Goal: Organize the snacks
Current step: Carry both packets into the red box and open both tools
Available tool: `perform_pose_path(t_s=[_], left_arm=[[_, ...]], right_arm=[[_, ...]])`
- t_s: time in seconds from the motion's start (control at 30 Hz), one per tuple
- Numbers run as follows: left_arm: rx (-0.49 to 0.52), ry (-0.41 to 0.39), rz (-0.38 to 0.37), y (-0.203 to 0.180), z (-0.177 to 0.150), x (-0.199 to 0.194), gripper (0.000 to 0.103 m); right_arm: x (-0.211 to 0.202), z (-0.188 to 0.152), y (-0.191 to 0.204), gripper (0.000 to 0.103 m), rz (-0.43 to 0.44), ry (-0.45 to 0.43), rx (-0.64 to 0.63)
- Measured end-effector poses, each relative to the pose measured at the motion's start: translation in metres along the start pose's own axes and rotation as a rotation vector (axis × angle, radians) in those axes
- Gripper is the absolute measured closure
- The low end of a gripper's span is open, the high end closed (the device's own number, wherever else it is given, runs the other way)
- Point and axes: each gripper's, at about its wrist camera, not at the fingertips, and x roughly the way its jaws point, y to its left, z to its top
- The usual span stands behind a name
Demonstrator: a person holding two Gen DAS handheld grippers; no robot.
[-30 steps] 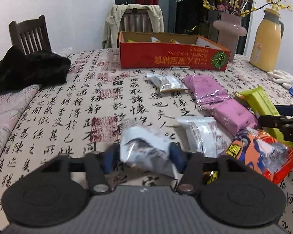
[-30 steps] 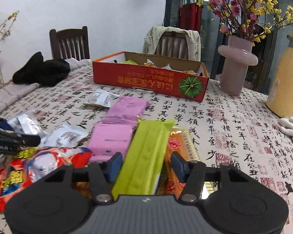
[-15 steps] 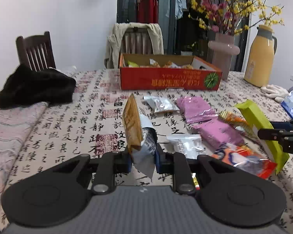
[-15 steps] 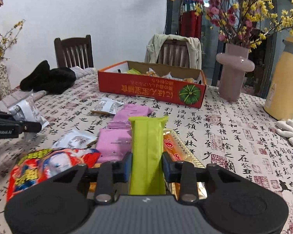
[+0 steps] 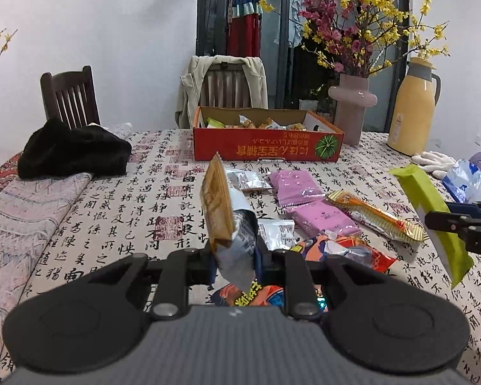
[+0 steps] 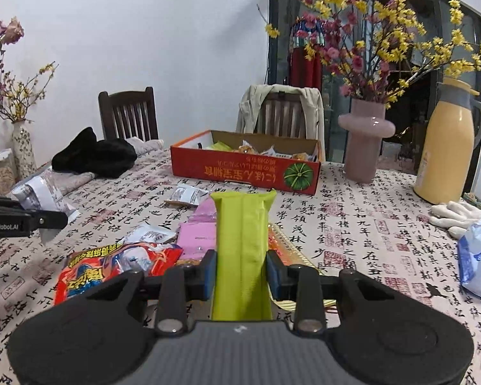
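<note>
Left wrist view. My left gripper point(image 5: 233, 261) is clamped on a silver-and-tan snack packet point(image 5: 226, 221), held above the table with its tan face standing up between the pads. Below it, on the calligraphy-print tablecloth point(image 5: 118, 224): a red-orange snack bag point(image 5: 352, 252), two pink packets point(image 5: 296, 184) lying one behind the other, a small silver sachet point(image 5: 277, 232), another silver sachet point(image 5: 248, 180) farther back, and a gold-and-red bar point(image 5: 375, 216) lying at a slant. The red cardboard box point(image 5: 266, 149) sits at the far side of the table, open, with snacks inside. At right, my right gripper point(image 5: 458, 224) comes in from the edge, holding the lime-green packet point(image 5: 433, 211) tilted in the air. Behind: pink vase point(image 5: 352, 109), yellow thermos point(image 5: 412, 109), black garment point(image 5: 72, 149) on the left.

Right wrist view. My right gripper point(image 6: 240, 271) is closed on the lime-green packet point(image 6: 242, 240), which runs straight forward between the fingers, clear of the table. Under and beside it: pink packets point(image 6: 197, 235), the red-orange snack bag point(image 6: 118, 263), the gold-and-red bar point(image 6: 287, 247) partly hidden. The red cardboard box point(image 6: 245, 168) lies ahead, well apart. At the left edge my left gripper point(image 6: 32, 219) shows with the silver packet point(image 6: 43, 197) pinched in it. White gloves point(image 6: 455, 216) and a blue-white bag point(image 6: 479, 256) rest on the right.
</note>
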Motion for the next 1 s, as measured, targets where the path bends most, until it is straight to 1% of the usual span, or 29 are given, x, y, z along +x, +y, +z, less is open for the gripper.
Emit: perform_pose_path(t_s=[0.23,0.37,0.57,0.73,0.83,0.93,1.0], left_arm=[[-0.021,-0.005,0.014,0.003,0.004,0.008,0.081],[-0.025,-0.006,0.025,0.007,0.014,0.022,0.081],[0.000,-0.016,0.033,0.010,0.040,0.053,0.081],[0.007,-0.020,0.033,0.012,0.071,0.092,0.081],[0.036,-0.046,0.036,0.012,0.093,0.120,0.081],[0.030,-0.062,0.019,0.015,0.124,0.152,0.081],[0.026,-0.058,0.003,0.016,0.148,0.177,0.081]], right_arm=[[-0.001,0.002,-0.004,0.071,-0.011,-0.010,0.001],[0.009,0.009,-0.005,0.071,-0.010,-0.006,-0.010],[0.037,0.034,-0.015,0.071,0.017,-0.007,-0.015],[0.069,0.068,-0.032,0.071,0.050,-0.011,0.009],[0.093,0.093,-0.044,0.071,0.060,-0.025,0.034],[0.127,0.120,-0.059,0.071,0.063,-0.029,0.070],[0.151,0.137,-0.069,0.071,0.062,-0.024,0.094]])
